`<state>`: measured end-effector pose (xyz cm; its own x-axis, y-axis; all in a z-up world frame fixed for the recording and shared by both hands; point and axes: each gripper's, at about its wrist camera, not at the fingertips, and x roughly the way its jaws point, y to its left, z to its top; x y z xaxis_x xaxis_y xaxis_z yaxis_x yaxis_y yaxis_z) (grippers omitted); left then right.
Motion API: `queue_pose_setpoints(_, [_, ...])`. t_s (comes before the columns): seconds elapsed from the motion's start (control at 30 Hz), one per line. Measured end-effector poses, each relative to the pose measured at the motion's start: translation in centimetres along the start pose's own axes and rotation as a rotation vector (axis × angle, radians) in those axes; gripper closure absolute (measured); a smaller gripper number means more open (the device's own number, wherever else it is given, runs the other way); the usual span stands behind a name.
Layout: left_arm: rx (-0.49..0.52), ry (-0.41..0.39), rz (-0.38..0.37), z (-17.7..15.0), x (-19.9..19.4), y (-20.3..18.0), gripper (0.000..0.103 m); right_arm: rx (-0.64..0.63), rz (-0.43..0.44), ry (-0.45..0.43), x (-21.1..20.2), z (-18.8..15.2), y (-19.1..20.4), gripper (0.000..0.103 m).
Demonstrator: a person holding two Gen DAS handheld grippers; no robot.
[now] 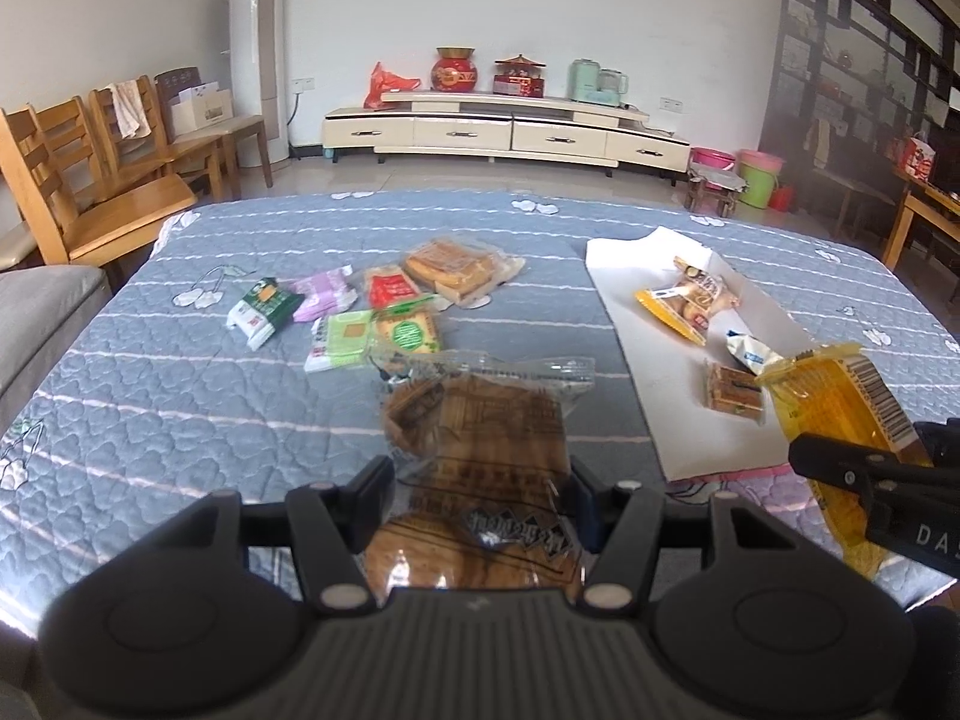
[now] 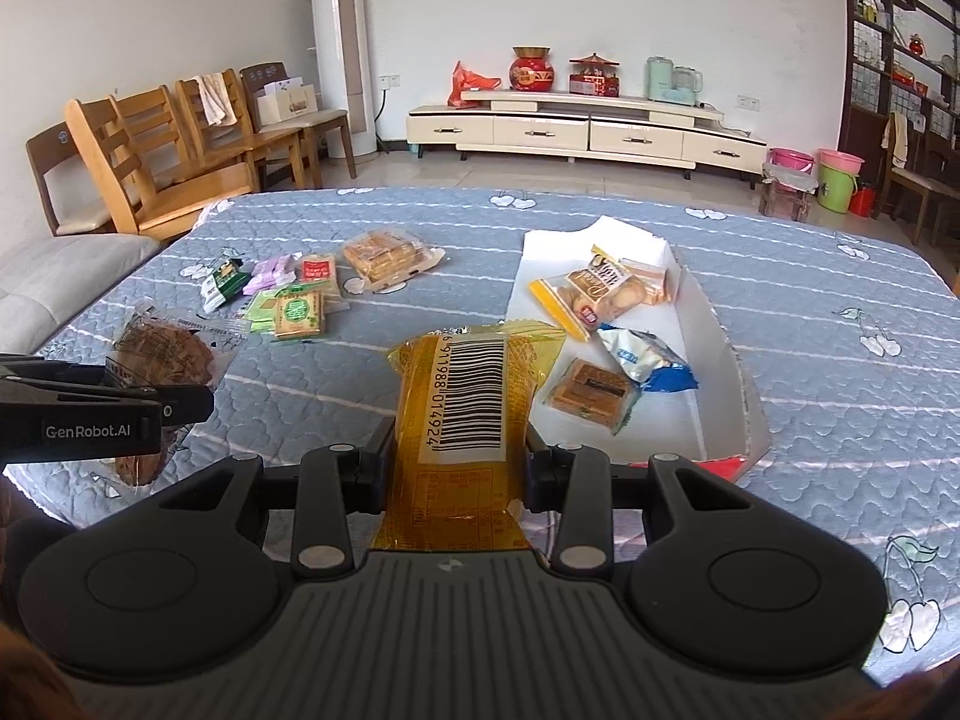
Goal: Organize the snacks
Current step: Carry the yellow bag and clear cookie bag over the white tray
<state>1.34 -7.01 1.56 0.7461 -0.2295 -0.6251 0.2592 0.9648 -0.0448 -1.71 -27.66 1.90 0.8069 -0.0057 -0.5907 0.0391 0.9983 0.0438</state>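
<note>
My left gripper point(image 1: 480, 495) is shut on a clear packet of brown round biscuits point(image 1: 480, 426), held above the quilted table; the same packet point(image 2: 162, 354) shows at the left of the right wrist view. My right gripper point(image 2: 456, 468) is shut on a yellow snack packet point(image 2: 468, 396) with a barcode, also seen as the yellow packet point(image 1: 840, 402) at the right of the left wrist view. A white shallow tray point(image 2: 702, 396) to the right holds three packets: a yellow-edged biscuit bag point(image 2: 600, 294), a blue-white one point(image 2: 645, 357) and a square brown one point(image 2: 591, 393).
A loose cluster of small snack packets point(image 1: 360, 306) lies at the middle left of the blue-grey quilted cloth point(image 1: 180, 390), with a clear pack of pastries point(image 1: 456, 270) behind. Wooden chairs point(image 1: 90, 180) stand off the table's left; a low cabinet point(image 1: 504, 126) lines the far wall.
</note>
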Motion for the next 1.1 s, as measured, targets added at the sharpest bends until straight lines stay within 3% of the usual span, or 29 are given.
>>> queue_pose_setpoints(0.73, [0.126, -0.016, -0.135, 2.4, 2.6, -9.2, 0.044, 0.132, -0.15, -0.028, -1.2, -0.2, -7.4, 0.056])
queue_pose_setpoints(1.1, [0.15, -0.01, -0.163, 4.0, 5.5, -13.2, 0.044, 0.135, -0.16, -0.03, 1.0, 1.1, -9.7, 0.056])
